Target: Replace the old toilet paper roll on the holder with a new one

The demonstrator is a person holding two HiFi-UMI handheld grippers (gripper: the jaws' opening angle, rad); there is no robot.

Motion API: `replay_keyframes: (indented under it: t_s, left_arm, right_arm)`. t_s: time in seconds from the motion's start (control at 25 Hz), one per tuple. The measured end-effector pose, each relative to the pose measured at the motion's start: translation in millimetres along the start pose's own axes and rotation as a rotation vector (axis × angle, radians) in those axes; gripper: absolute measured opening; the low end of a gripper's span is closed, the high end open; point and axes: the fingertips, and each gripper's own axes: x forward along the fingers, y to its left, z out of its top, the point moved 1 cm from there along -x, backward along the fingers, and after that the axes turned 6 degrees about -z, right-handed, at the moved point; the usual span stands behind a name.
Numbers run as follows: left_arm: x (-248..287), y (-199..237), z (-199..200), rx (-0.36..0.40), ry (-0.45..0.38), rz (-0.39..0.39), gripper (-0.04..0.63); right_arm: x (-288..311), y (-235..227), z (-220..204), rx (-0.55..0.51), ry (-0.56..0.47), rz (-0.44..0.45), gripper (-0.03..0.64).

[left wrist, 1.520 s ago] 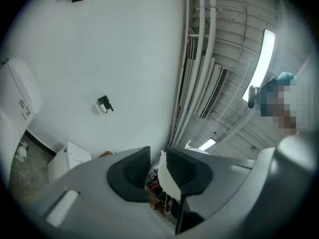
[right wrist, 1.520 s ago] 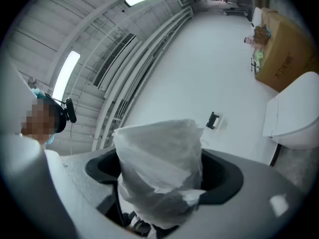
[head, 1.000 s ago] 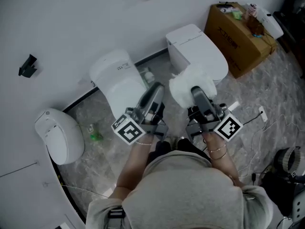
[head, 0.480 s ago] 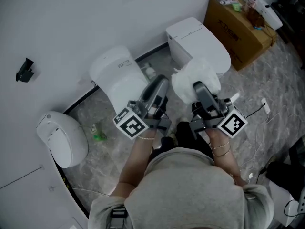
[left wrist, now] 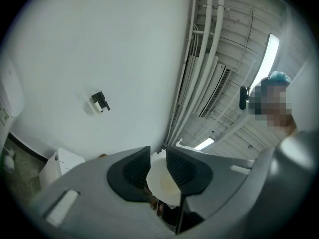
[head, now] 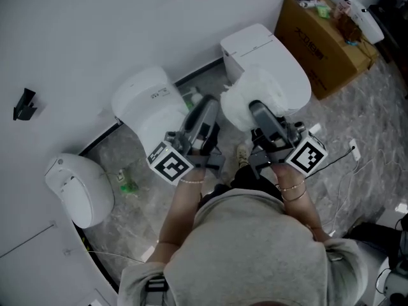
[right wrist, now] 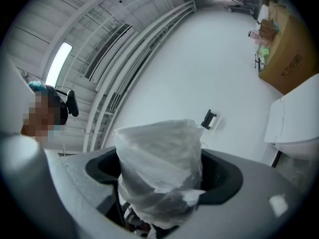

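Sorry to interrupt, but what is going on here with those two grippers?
A person among white toilets holds a gripper in each hand. The right gripper is clamped on a plastic-wrapped toilet paper roll; the left gripper pinches a white scrap, seemingly its wrapping. The wall holder is some way off, not yet reached.

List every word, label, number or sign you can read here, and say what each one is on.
No text here can be read with certainty.
Cardboard box: dark print on its side, too blurred to read in either view that shows it.
Small label on a white toilet: too small to read.
Marker cubes: black-and-white square patterns, no words.
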Motion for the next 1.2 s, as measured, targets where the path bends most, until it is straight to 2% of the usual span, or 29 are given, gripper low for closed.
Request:
replay_keyframes:
  t_s: [0.16, 0.32, 0.4, 0.6, 0.84, 1.2]
  left_arm:
    - [49.6, 31.0, 8.1, 0.018, -0.01, 0.015, 0.095]
    - [125.9, 69.2, 8.6, 0.03, -0.015, 0.04, 0.094]
    - [147.4, 81.4, 4.8, 0.034, -0.016, 0.045, 0.094]
    - [143.7, 87.8, 0.9, 0.042, -0.024, 0.036, 0.095]
    - [189.6, 119.2, -10.9, 0.034, -0.007, 0.085, 0.095]
    - [202.2, 161.3, -3.6, 0.006, -0.011, 0.108, 0.095]
  right_arm:
    - [37.7, -31.6, 37.5, -0.001, 0.03, 0.013, 0.454]
    - [76.1, -78.8, 99.5, 0.009, 0.042, 0.022, 0.454]
    - [84.5, -93.6, 116.7, 0.012, 0.046, 0.03, 0.454]
    - [83.0, -97.8, 112.2, -0.013, 0.054, 0.044, 0.454]
    - [99.2, -149.1, 150.4, 0.038, 0.07, 0.005, 0.454]
    - [132.0, -183.3, 149.4, 0.072, 0.08, -0.006, 0.454]
